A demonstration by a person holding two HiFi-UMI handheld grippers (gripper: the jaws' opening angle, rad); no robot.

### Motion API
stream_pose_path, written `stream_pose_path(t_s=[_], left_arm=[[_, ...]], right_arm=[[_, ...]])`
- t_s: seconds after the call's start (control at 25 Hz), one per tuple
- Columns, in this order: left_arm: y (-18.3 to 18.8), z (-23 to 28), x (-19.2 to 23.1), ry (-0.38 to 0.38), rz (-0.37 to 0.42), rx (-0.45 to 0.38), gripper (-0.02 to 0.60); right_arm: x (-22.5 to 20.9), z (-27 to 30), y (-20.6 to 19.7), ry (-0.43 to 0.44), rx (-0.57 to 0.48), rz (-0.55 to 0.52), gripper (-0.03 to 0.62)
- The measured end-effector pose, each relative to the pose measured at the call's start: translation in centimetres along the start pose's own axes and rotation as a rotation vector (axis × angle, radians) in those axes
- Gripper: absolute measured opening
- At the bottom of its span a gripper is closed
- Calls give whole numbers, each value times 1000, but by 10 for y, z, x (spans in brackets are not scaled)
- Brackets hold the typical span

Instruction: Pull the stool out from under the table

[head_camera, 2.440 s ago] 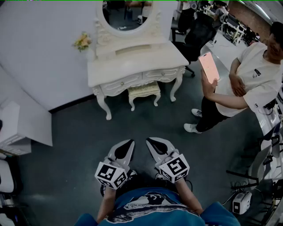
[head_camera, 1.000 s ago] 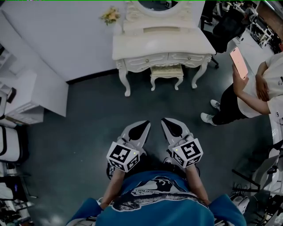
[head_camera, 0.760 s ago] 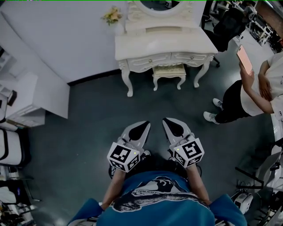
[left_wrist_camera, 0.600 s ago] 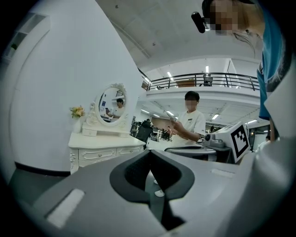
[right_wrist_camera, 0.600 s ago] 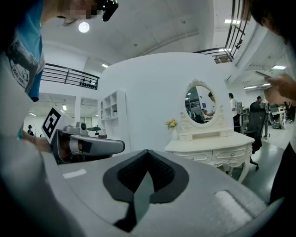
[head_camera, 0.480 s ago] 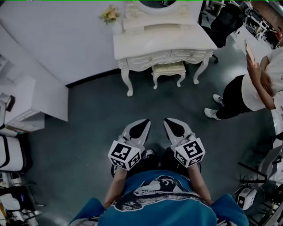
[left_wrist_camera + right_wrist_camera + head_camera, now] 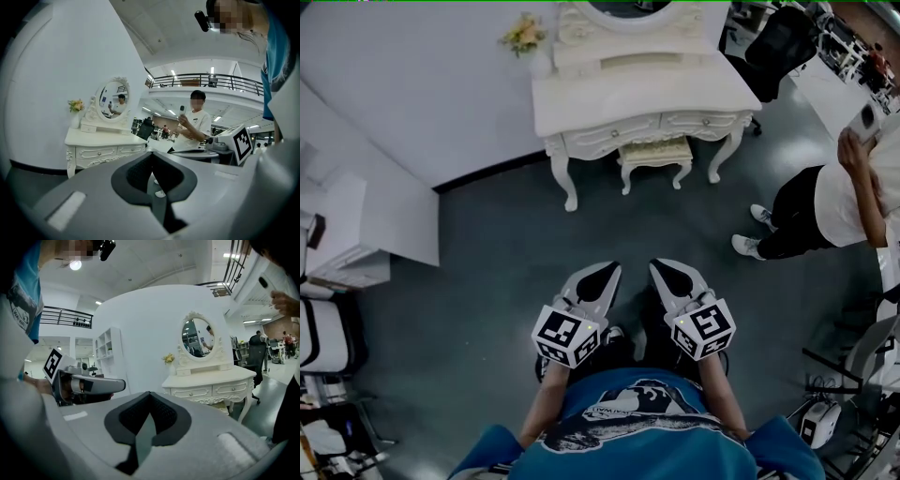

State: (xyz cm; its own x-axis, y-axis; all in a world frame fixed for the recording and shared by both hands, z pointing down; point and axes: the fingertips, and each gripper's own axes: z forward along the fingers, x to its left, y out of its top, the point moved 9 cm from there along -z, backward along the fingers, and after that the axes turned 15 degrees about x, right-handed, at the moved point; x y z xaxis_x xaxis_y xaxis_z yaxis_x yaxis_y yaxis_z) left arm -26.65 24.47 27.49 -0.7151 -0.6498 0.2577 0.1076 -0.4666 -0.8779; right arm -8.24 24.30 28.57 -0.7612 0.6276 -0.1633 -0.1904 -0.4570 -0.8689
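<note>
The stool (image 7: 654, 153) stands on the dark floor (image 7: 497, 253), tucked under the front edge of the white table (image 7: 637, 94), between its front legs. The left hand-held gripper (image 7: 607, 270) and the right hand-held gripper (image 7: 662, 266) hang side by side low in the head view, well apart from the stool, both pointing toward it. Each has its jaws pressed together with nothing between them. A bunch of flowers (image 7: 522, 33) sits at the table's back left corner, beside an oval mirror (image 7: 623, 9) at the back edge. A bystander (image 7: 825, 202) stands off the table's right end, raising a phone (image 7: 866, 120).
</note>
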Motion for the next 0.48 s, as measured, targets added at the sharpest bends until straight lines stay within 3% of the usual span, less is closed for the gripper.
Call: stream_pose_path(t_s=[0.28,0.48], left_arm=[[20,56,25,53,-26,13,17],[55,117,39,86,-45,2,17]], right_arm=[[-72,32,16,38,11,9,2],[-141,48,41,75,28,-10,2]])
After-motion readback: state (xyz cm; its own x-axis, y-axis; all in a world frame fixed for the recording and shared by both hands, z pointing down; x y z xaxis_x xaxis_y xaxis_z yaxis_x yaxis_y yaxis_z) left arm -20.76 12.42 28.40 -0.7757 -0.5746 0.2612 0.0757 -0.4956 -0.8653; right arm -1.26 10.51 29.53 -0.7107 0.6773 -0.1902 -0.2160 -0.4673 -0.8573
